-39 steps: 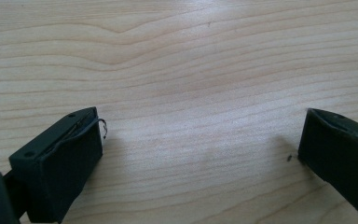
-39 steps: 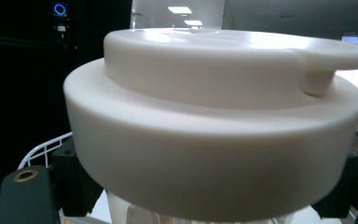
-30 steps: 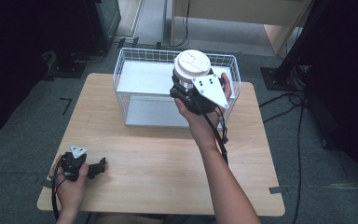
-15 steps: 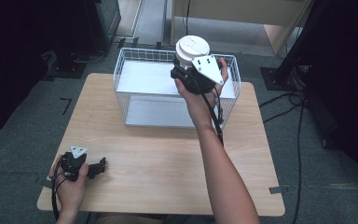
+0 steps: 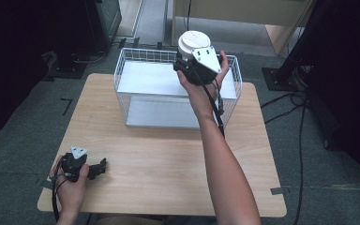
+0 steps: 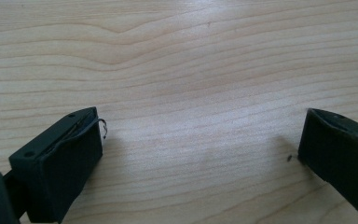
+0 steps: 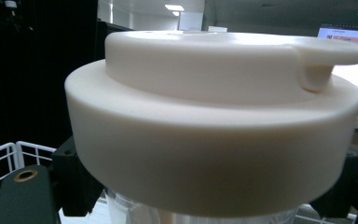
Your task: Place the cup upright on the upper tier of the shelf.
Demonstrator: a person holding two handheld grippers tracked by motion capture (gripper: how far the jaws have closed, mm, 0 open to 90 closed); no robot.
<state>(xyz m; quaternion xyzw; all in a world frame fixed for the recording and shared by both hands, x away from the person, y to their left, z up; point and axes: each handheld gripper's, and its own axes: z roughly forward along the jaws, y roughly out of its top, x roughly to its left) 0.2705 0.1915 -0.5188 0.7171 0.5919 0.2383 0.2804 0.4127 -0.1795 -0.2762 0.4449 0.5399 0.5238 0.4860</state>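
White-lidded cup (image 5: 191, 43) sat clamped in the right gripper (image 5: 198, 65), held above the far rim of the wire basket (image 5: 126, 70) in the high view. Judged best to keep it upright and lower it straight between the wires. Left gripper (image 5: 82, 168) rested on the wooden table (image 5: 168, 159) near the front left corner, well apart from the basket.

Left gripper view: jaws stood wide apart over bare wood, nothing between them.

Right gripper view: lid (image 7: 214, 116) close up, clear cup wall below it, jaws pressed on either side; basket wires (image 7: 9, 158) lay lower left, the likeliest snag.
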